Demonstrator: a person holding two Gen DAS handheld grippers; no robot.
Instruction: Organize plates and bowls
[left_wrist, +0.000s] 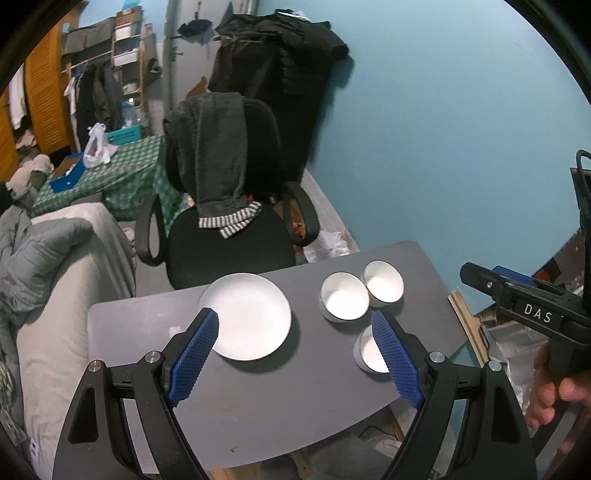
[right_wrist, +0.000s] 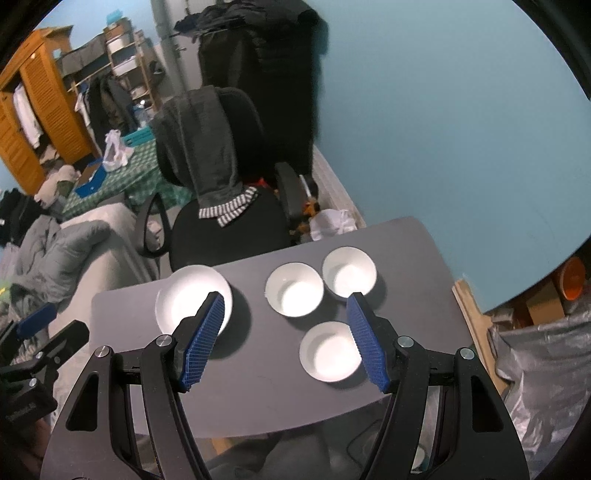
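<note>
A white plate (left_wrist: 251, 315) (right_wrist: 188, 299) lies on the left part of a small grey table (left_wrist: 258, 406) (right_wrist: 266, 387). To its right stand three white bowls: a far-right bowl (left_wrist: 382, 282) (right_wrist: 349, 273), a middle bowl (left_wrist: 343, 301) (right_wrist: 293, 290) and a near bowl (left_wrist: 369, 350) (right_wrist: 327, 350). My left gripper (left_wrist: 295, 317) hovers open above the table, empty, its blue pads straddling the plate and the near bowl. My right gripper (right_wrist: 286, 301) is also open and empty, held above the bowls. The right gripper's black body (left_wrist: 517, 306) shows at the right edge of the left wrist view.
A black office chair (left_wrist: 229, 206) (right_wrist: 221, 192) draped with a grey garment stands right behind the table. A grey sofa with bedding (left_wrist: 55, 266) lies to the left. A blue wall (left_wrist: 443, 129) runs on the right. Wooden slats and plastic sheeting (right_wrist: 535, 350) sit right of the table.
</note>
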